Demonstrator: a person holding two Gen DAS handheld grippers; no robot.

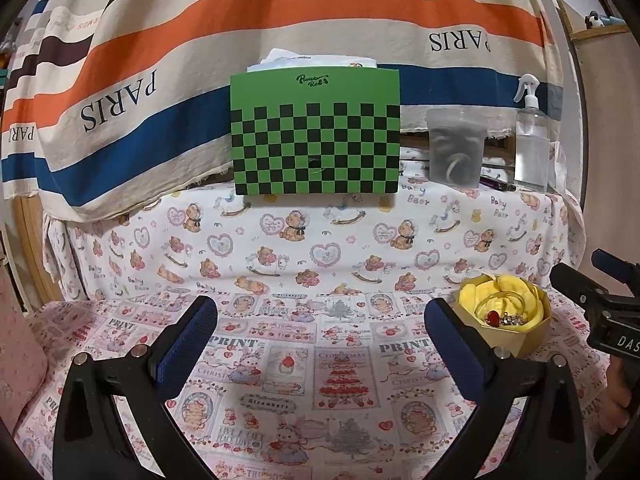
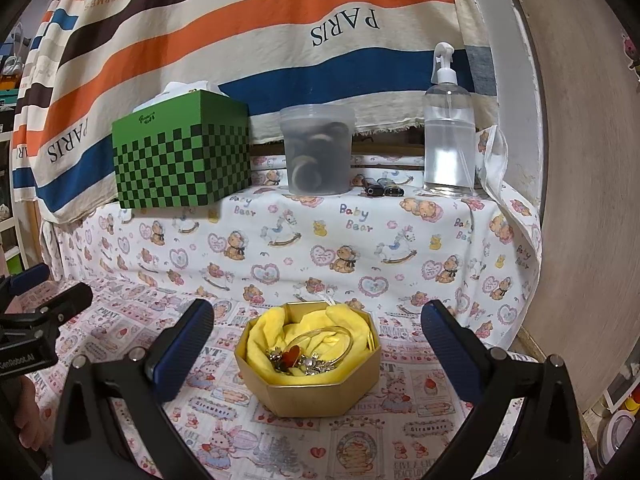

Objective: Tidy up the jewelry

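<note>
- The gold octagonal jewelry box [image 2: 307, 376] sits on the printed tablecloth [image 2: 360, 440], lined with yellow cloth [image 2: 264, 340]; inside lie a clear bangle [image 2: 332, 336], a red heart charm [image 2: 294, 354] and a small tangle of silvery pieces [image 2: 316, 364]
- No jewelry shows loose on the cloth around it, so I judge the gathering done or nearly so; no lid is in view, and whether sorting is left I cannot tell
- The right gripper [image 2: 318, 344] hovers over the box with its blue-padded fingers [image 2: 188, 344] wide apart, holding nothing
- The left gripper [image 1: 320, 336] has its fingers spread too, over bare cloth, with the box just beyond its right-hand finger
- The tablecloth reads "PRINT", "Christmas", "Strawberr…"; the paler sheet [image 2: 360, 240] behind it says "Baby Bear"
- On the raised ledge, a green checkered tissue box [image 1: 316, 136] carries a script logo I cannot make out fully
- Beside it stand a cloudy lidded tub [image 2: 318, 148] and a clear spray bottle [image 2: 448, 132]
- The striped hanging [image 1: 280, 20] shows "PARIS" upside down and "HERMES"
- The left tool body reads "GenRobot.AI"
</note>
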